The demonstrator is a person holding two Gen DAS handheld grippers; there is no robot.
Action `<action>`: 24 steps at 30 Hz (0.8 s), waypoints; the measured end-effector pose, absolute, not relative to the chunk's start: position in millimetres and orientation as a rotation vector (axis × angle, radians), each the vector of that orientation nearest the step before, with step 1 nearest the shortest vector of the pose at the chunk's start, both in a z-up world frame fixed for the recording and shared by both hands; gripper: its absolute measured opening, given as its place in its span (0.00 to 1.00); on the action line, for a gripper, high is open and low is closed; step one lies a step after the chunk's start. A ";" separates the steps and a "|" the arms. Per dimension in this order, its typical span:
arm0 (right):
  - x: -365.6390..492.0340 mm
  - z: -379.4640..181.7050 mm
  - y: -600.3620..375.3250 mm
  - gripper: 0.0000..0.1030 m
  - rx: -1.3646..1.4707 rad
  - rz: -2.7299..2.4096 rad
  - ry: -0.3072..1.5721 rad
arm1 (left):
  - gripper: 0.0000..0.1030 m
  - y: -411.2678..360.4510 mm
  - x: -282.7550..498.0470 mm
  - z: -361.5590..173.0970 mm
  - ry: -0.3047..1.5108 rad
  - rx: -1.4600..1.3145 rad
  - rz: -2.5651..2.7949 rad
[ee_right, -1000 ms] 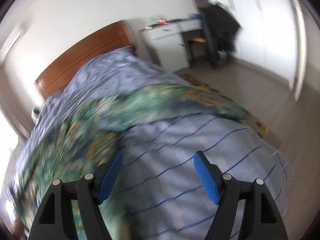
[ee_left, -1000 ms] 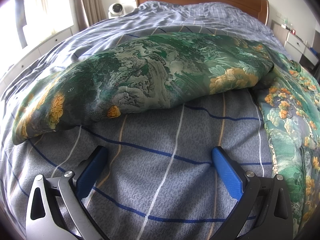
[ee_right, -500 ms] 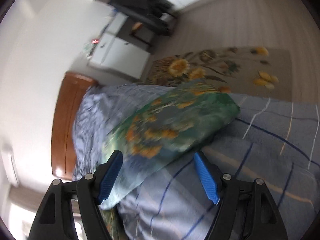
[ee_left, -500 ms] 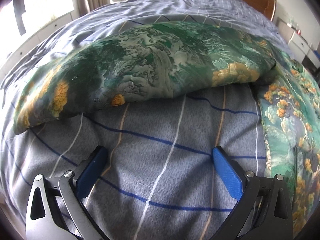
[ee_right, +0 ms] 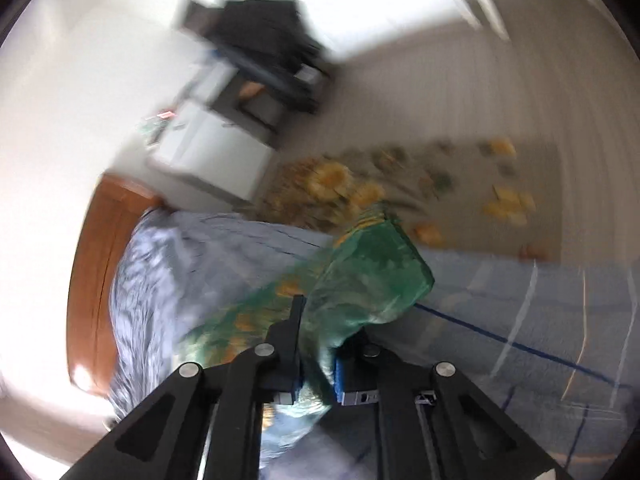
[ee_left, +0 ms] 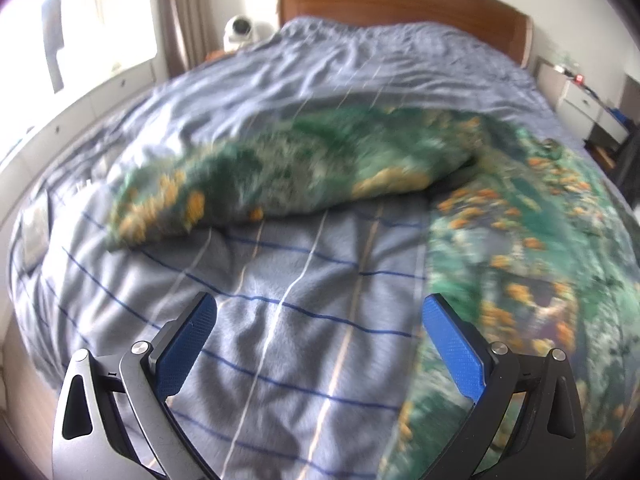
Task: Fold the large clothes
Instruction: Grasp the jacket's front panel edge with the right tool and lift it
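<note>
Up close, right gripper [ee_right: 316,344] clamping green garment [ee_right: 372,280]

The right claw [ee_right: 316,354] pinches a fold of green floral cloth [ee_right: 368,276] above the blue striped bedding [ee_right: 520,312].

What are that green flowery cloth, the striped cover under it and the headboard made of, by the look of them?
The green flowery cloth looks like a thin, smooth woven fabric with a slight sheen, perhaps silk or satin: it crumples softly where the right gripper pinches it. The striped cover looks matte, soft cotton, finely wrinkled. The headboard looks like polished brown wood, though veneer is possible.
</note>
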State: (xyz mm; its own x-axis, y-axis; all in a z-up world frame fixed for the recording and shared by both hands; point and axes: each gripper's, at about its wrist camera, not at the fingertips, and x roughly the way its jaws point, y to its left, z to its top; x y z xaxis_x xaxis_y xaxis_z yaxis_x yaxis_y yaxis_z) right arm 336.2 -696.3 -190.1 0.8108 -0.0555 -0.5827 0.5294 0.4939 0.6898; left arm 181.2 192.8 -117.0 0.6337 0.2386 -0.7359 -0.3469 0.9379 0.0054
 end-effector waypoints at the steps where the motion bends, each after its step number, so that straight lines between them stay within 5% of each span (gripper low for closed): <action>1: 338.0 -167.6 -681.5 0.11 0.912 -0.330 0.524 | 0.99 186.1 177.2 -110.0 0.805 -0.118 0.326; 10: 298.2 -36.1 -451.9 0.10 0.106 0.113 0.463 | 0.99 140.8 172.3 -95.1 0.816 0.027 0.330; 24: 232.1 -145.1 -246.3 0.10 -0.544 0.365 0.604 | 0.99 140.4 167.0 -87.8 0.833 -0.023 0.376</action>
State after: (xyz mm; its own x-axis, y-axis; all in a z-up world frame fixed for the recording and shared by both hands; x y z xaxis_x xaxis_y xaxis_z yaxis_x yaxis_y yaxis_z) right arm 232.1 -246.3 -145.1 0.7671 0.1651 -0.6199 -0.4725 0.7990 -0.3718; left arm 167.0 140.4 -87.8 0.6108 0.3171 -0.7255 -0.3347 0.9338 0.1263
